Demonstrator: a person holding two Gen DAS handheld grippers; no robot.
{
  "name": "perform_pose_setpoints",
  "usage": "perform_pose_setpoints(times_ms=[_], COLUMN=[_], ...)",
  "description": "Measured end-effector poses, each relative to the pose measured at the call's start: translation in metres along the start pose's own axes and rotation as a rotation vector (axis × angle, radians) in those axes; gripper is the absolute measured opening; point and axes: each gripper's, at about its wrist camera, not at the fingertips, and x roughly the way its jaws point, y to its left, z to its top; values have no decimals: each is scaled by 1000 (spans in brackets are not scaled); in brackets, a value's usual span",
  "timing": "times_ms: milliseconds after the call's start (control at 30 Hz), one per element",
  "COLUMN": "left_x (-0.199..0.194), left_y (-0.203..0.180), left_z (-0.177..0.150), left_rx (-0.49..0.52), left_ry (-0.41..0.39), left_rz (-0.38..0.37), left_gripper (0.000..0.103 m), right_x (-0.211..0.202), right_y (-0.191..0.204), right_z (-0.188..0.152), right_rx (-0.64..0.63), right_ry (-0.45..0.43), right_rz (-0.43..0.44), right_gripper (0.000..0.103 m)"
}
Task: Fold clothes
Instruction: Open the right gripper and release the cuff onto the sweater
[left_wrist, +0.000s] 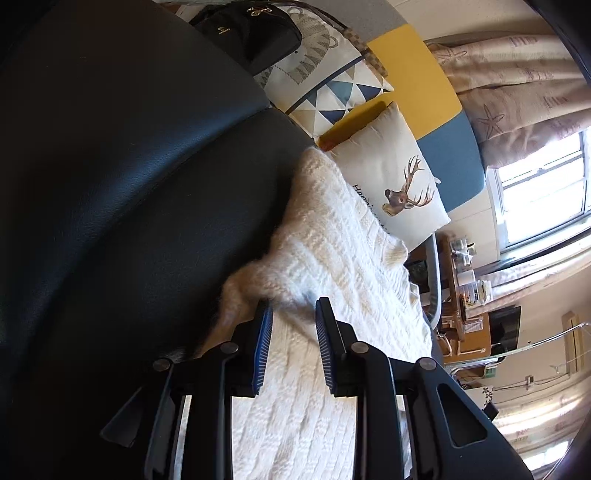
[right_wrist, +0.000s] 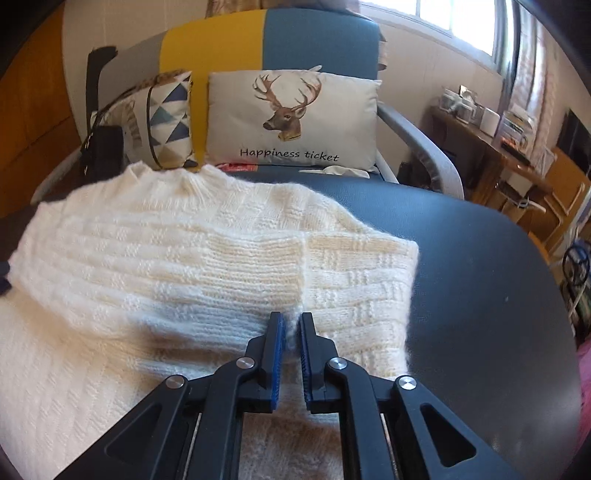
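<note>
A cream knitted sweater (left_wrist: 332, 258) lies on a black leather-like surface (left_wrist: 129, 184). In the left wrist view my left gripper (left_wrist: 293, 310) hovers low over one edge of it. Its blue pads (left_wrist: 263, 343) stand apart, and a soft fold of knit passes under the gap without being pressed. In the right wrist view the sweater (right_wrist: 166, 258) spreads to the left, with a sleeve folded across its body. My right gripper (right_wrist: 290, 321) is shut on a small pinch of knit near the sleeve seam. The black surface (right_wrist: 480, 295) shows to the right.
Behind the surface stands a yellow and blue armchair (right_wrist: 424, 147) with a deer cushion (right_wrist: 291, 118), a triangle-pattern cushion (right_wrist: 170, 118) and a black bag (right_wrist: 103, 151). A wooden desk (right_wrist: 498, 158) crowded with small items is at the right, under a window.
</note>
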Motion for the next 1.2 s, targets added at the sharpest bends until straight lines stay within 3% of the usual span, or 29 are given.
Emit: perform_pose_setpoints(times_ms=[167, 233, 333, 433, 500, 567, 700, 800, 967, 1100, 1200], left_x=[-30, -34, -25, 3, 24, 33, 34, 24, 4, 23, 48], left_y=[-7, -19, -42, -56, -52, -45, -35, -36, -53, -63, -56], left_z=[1, 6, 13, 13, 9, 5, -5, -8, 12, 36, 51], left_rx=[-1, 23, 84, 125, 126, 125, 159, 176, 182, 197, 192], left_ry=[-58, -70, -48, 17, 46, 48, 24, 10, -63, -45, -5], left_rz=[-55, -82, -99, -43, 45, 87, 131, 127, 14, 25, 77], left_gripper=[26, 26, 26, 26, 26, 26, 22, 23, 23, 23, 23], right_x=[1, -2, -19, -33, -34, -24, 9, 23, 9, 11, 24], right_y=[-4, -15, -22, -14, -3, 13, 27, 24, 32, 62, 77], right_z=[3, 3, 7, 17, 26, 33, 35, 33, 40, 47, 47], right_rx=[27, 87, 141, 122, 86, 30, -21, -9, -25, -128, -177], right_ry=[21, 30, -28, -88, -93, -63, 25, 35, -7, -14, 3], right_rz=[46, 70, 22, 64, 117, 151, 113, 111, 134, 165, 152], right_gripper=[10, 20, 20, 22, 22, 22, 22, 22, 22, 22, 22])
